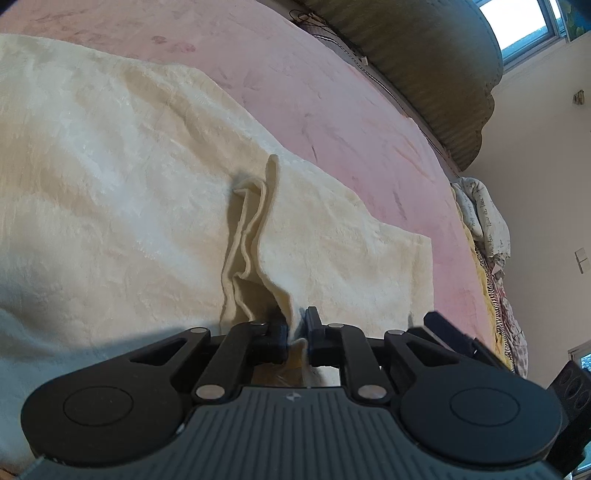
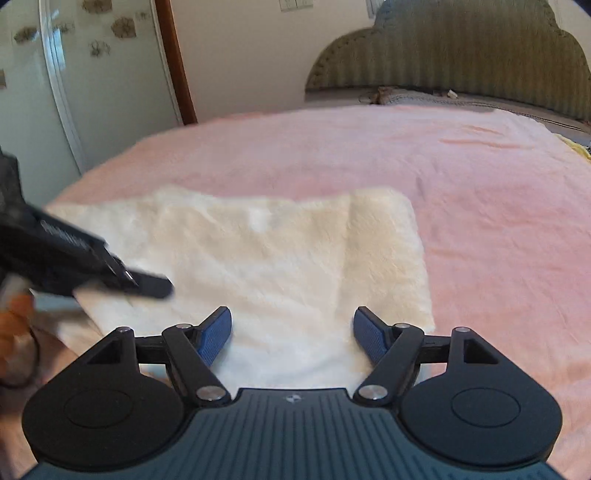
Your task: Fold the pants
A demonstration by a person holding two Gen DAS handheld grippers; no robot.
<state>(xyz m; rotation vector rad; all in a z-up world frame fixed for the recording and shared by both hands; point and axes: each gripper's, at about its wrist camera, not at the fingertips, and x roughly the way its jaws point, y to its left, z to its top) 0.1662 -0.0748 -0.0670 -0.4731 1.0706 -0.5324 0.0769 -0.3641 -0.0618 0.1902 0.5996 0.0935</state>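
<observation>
Pants [image 2: 280,254] lie folded on the pink blanket [image 2: 480,184] — cream, fluffy. Your left gripper [image 1: 297,332] pinches a raised fold of them; your right gripper [image 2: 291,332] hangs over their near edge, jaws wide, nothing between.

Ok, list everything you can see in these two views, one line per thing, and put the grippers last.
pants: one, cream, fluffy, lying on the blanket
blanket: one, pink, covering the bed
headboard: one, olive green, padded, at the far end of the bed
door: one, pale with a brown frame, left of the bed
bedding heap: one, patterned, past the bed's edge
window: one, bright, upper right corner
left gripper: one, black, shut on a pants fold
right gripper: one, black with blue pads, open over the pants
</observation>
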